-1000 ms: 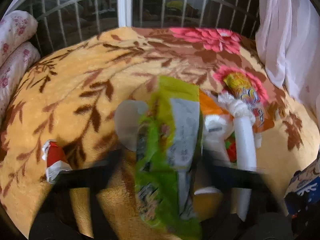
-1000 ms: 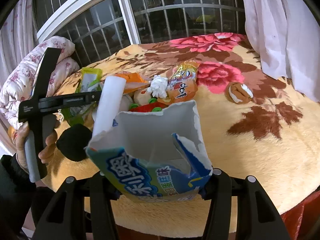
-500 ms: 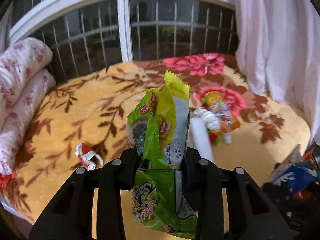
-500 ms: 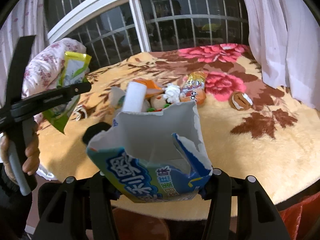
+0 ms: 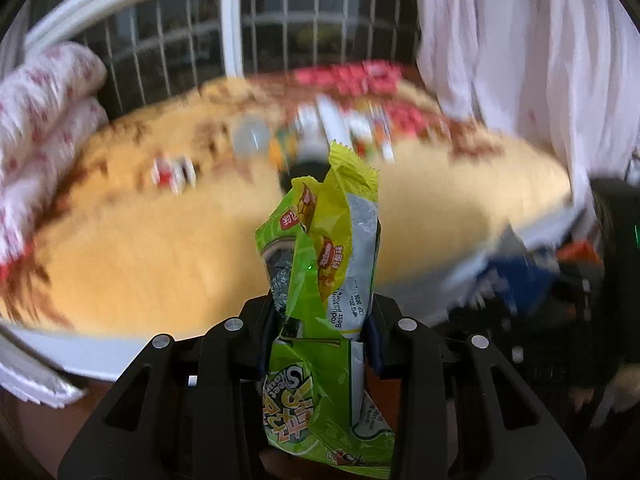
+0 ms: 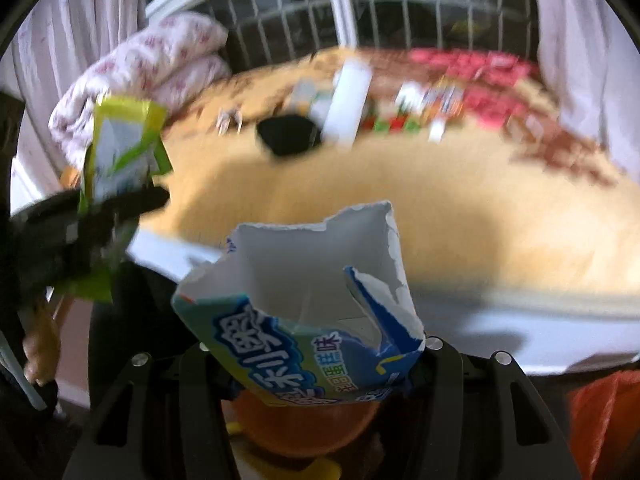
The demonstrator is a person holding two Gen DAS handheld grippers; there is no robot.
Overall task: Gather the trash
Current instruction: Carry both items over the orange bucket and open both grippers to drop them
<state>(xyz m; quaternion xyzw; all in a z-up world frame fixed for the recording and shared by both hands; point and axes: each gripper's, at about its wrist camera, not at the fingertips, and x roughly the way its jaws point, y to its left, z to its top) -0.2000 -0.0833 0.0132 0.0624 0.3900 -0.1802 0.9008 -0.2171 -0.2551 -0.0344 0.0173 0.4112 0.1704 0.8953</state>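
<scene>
Item, left gripper (image 5: 320, 332): jaws closed narrow on a crumpled green snack wrapper (image 5: 324, 264), pinched at its middle so both ends hang free; a soft, flat thing, so a tight pinch suits it. Item, right gripper (image 6: 316, 364): jaws set about halfway, clamped on the flanks of a torn blue-and-white carton (image 6: 308, 304), open mouth upward; the wider set likely spares the thin card from crushing. Both pieces are held clear of the bed, evidently for carrying to a bin; an orange bag (image 6: 600, 412) shows at the lower right of the right view, its purpose not certain. Item, trash not yet collected: a red-and-white scrap (image 5: 174, 170), a white tube (image 6: 348, 104), mixed coloured packets (image 6: 436, 104), all lying well apart from both grippers, much blurred. Item, surface: bed under a yellow plush blanket (image 5: 168, 240) with brown leaves and pink flowers. Item, room: barred window (image 5: 272, 28), white curtain (image 5: 520, 48), rolled floral quilt (image 6: 160, 56) at the left.
</scene>
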